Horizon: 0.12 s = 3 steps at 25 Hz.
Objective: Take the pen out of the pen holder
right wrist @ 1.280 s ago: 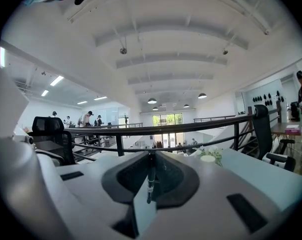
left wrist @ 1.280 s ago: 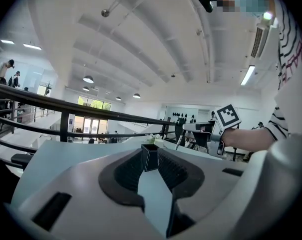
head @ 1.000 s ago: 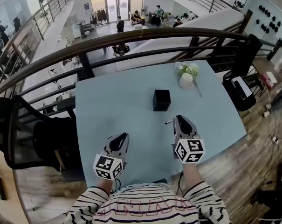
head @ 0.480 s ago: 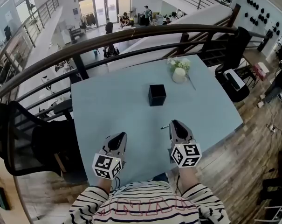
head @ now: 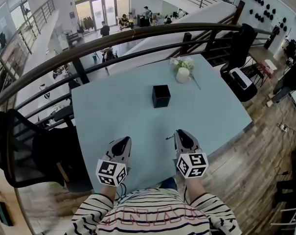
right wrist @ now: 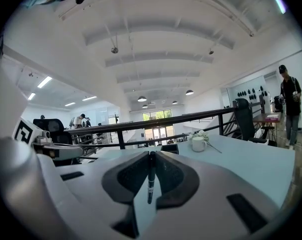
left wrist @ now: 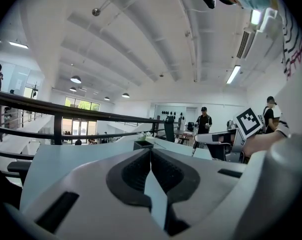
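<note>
The black cube-shaped pen holder [head: 161,96] stands upright mid-table, far from both grippers. A thin black pen [right wrist: 150,176] is clamped between the pads of my right gripper [head: 179,132], and its end pokes out to the left [head: 170,137]. This gripper hovers over the table's near part, level with the left one. In the right gripper view the holder [right wrist: 169,148] lies straight ahead of the right gripper [right wrist: 151,154]. My left gripper [head: 124,140] is shut with nothing in it, near the front left edge. The left gripper view shows its jaws [left wrist: 151,151] closed together and the holder [left wrist: 143,145] beyond.
A white vase with flowers [head: 182,72] stands behind and to the right of the holder. The light blue table [head: 108,106] sits against a dark railing [head: 138,33] over an atrium. A black chair [head: 20,141] stands at the left, a dark chair [head: 243,84] at the right.
My right gripper has drawn back toward the table's near edge with the pen in it, away from the holder. The left gripper has barely shifted.
</note>
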Motion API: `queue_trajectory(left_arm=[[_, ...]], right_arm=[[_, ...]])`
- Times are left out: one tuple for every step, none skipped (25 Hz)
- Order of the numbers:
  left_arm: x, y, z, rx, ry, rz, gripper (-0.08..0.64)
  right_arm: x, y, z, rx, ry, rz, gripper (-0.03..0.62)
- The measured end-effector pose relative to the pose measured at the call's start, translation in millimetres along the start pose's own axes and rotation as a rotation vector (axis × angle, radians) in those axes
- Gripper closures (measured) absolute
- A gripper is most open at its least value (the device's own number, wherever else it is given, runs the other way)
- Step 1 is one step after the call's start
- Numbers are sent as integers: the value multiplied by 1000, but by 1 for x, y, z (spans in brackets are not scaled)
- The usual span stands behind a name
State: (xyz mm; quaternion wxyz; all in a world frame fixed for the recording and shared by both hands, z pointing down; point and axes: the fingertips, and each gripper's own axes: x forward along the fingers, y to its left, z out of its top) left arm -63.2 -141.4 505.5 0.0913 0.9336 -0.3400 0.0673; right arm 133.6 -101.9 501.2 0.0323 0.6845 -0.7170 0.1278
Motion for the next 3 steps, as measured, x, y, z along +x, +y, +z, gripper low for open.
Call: queue_trajectory(left_arm=[[-1, 0, -1, 0, 0, -1, 531], [-3, 0, -2, 0, 0, -2, 531], [-4, -1, -3, 0, 0, -3, 531]], right_arm=[[-2, 2, -2, -1, 2, 0, 537], [-3, 3, -4, -3, 4, 0, 537], [-4, 5, -6, -5, 6, 0, 537]])
